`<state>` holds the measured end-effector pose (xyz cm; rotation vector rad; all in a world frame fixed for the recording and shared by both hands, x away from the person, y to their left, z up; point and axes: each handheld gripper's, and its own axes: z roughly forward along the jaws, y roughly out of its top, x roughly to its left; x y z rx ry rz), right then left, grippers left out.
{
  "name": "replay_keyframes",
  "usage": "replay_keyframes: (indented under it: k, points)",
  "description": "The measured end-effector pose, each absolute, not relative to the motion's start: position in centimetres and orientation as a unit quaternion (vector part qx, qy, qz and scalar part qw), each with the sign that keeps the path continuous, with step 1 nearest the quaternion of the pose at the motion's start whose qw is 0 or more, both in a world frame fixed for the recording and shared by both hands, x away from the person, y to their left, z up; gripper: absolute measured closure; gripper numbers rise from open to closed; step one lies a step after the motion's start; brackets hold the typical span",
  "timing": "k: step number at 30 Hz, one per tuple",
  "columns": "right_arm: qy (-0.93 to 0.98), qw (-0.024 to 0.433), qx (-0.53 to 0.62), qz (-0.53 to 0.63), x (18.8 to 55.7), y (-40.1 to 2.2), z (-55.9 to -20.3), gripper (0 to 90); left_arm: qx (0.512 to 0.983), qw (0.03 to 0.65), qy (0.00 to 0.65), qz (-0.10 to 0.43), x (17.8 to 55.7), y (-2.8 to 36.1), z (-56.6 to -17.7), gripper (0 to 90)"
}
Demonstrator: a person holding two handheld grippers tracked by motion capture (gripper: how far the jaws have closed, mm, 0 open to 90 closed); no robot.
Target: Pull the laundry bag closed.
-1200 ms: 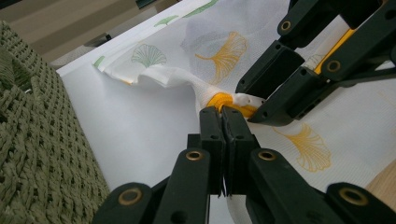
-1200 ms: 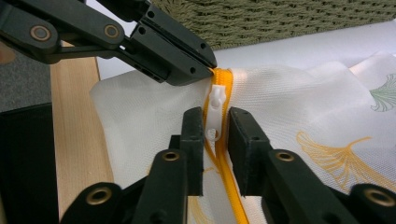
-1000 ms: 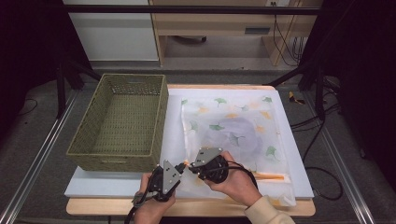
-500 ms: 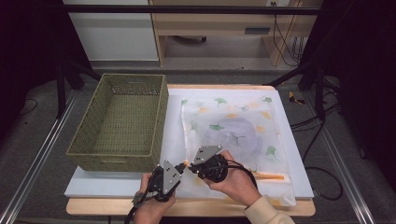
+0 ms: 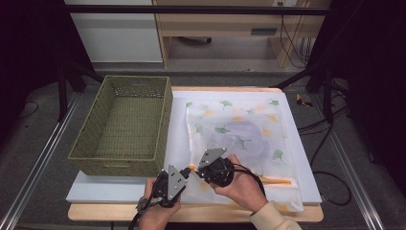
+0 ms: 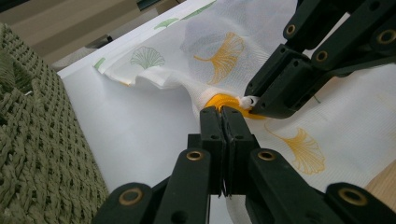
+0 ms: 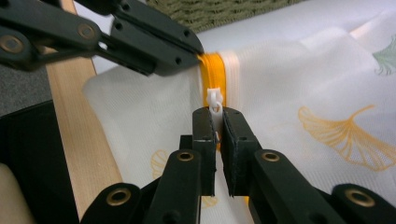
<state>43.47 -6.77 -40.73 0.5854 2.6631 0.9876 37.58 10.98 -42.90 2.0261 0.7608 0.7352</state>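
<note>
The mesh bag (image 5: 244, 139) lies on the white board (image 5: 177, 124), its zipper end at the near edge. The left gripper (image 6: 223, 112) pinches the orange zipper tape (image 6: 223, 101). The right gripper (image 7: 215, 112) is clamped on the white zipper pull (image 7: 213, 100), just beside the left one.

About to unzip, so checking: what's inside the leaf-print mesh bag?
Through the mesh bag a greyish-purple bundle shows, probably folded cloth. The fabric blurs it, so what it is stays unclear, and anything beneath it is covered.

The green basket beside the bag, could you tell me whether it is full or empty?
Empty: in the high view the woven basket shows its bare floor.
</note>
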Motion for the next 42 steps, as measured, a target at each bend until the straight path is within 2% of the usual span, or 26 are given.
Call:
replay_keyframes:
  k: [14, 21, 42]
  points:
    - [0.899, 0.112, 0.226, 0.358, 43.4, -7.9, -42.4, 84.5, 0.806, 0.41, 0.307, 0.297, 37.6, 10.9, -43.3, 88.5]
    - [0.892, 0.134, 0.224, 0.369, 42.9, -8.1, -42.9, 84.6, 0.805, 0.416, 0.311, 0.287, 37.6, 10.8, -43.5, 88.4]
    - [0.883, 0.149, 0.233, 0.379, 42.6, -8.2, -43.4, 84.8, 0.799, 0.428, 0.317, 0.281, 37.4, 11.0, -44.1, 88.3]
